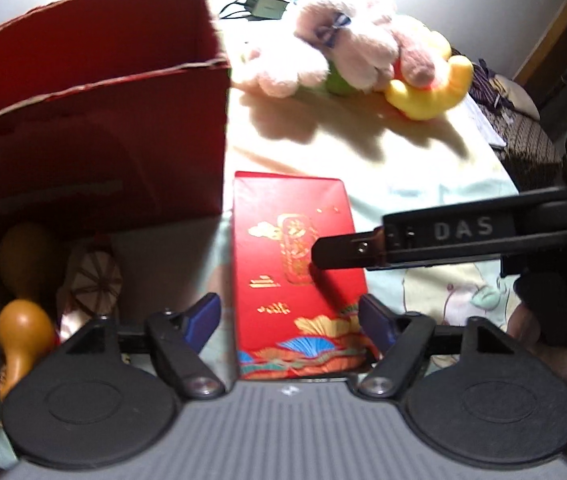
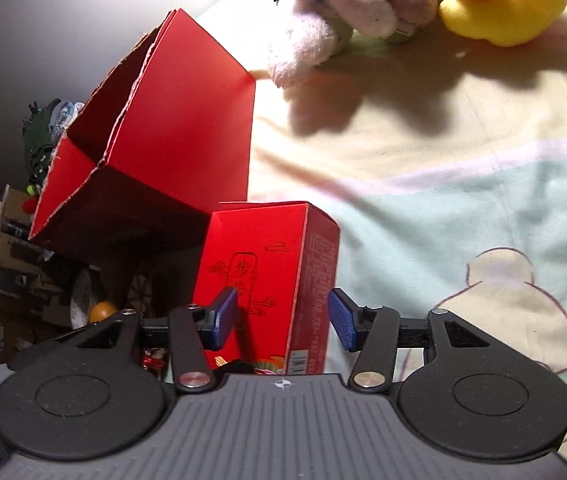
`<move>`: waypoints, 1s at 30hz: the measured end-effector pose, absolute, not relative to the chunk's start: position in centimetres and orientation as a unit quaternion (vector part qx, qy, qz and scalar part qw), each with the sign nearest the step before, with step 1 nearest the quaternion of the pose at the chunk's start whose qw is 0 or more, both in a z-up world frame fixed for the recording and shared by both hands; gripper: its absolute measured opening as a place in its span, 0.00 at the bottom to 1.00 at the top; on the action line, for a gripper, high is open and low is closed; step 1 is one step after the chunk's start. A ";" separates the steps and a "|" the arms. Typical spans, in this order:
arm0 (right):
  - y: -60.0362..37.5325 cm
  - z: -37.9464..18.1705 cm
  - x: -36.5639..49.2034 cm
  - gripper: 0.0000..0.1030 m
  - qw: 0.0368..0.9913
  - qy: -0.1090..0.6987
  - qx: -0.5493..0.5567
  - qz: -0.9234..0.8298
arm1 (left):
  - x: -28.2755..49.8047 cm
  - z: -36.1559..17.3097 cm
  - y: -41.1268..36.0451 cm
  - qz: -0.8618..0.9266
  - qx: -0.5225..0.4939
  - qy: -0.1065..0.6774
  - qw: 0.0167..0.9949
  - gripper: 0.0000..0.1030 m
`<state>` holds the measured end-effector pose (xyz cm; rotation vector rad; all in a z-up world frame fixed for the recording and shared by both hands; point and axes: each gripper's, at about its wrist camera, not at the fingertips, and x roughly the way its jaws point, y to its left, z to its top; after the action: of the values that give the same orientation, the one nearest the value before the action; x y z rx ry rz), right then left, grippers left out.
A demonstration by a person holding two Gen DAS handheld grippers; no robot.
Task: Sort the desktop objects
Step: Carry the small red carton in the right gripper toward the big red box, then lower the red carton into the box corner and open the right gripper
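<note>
Your right gripper [image 2: 283,318] has its jaws spread, one blue pad on each side of the red gift box [image 2: 267,280], not touching it. The box's long axis runs from the lower centre toward the top of the frame. Your left gripper [image 1: 289,320] is also spread around its near end. At upper left stands the open red carton [image 2: 155,128]; the plush toys [image 1: 347,56] lie at upper right.

Plush toys [image 2: 403,0] cut off by top edge.

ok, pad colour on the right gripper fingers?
Blue pads, on black arms. Clearest in the right wrist view.
</note>
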<state>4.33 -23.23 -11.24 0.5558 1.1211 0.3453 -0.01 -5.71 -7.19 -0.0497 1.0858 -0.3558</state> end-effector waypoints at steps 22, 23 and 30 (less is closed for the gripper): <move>-27.6 -7.1 2.7 0.56 0.834 0.469 0.251 0.149 | 0.5 -4.8 -11.8 -0.225 -0.010 0.483 0.846 0.79; -28.0 -6.1 2.6 0.56 0.842 0.456 0.249 0.149 | 0.6 -3.8 -12.1 -0.231 -0.009 0.470 0.852 0.79; -25.9 1.5 5.3 0.56 0.896 0.357 0.199 0.175 | 2.5 3.4 -11.0 -0.235 0.003 0.372 0.898 0.79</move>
<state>5.33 -25.91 1.52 0.4126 0.7400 0.3629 2.55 -11.00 3.44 0.0069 0.7706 -0.4873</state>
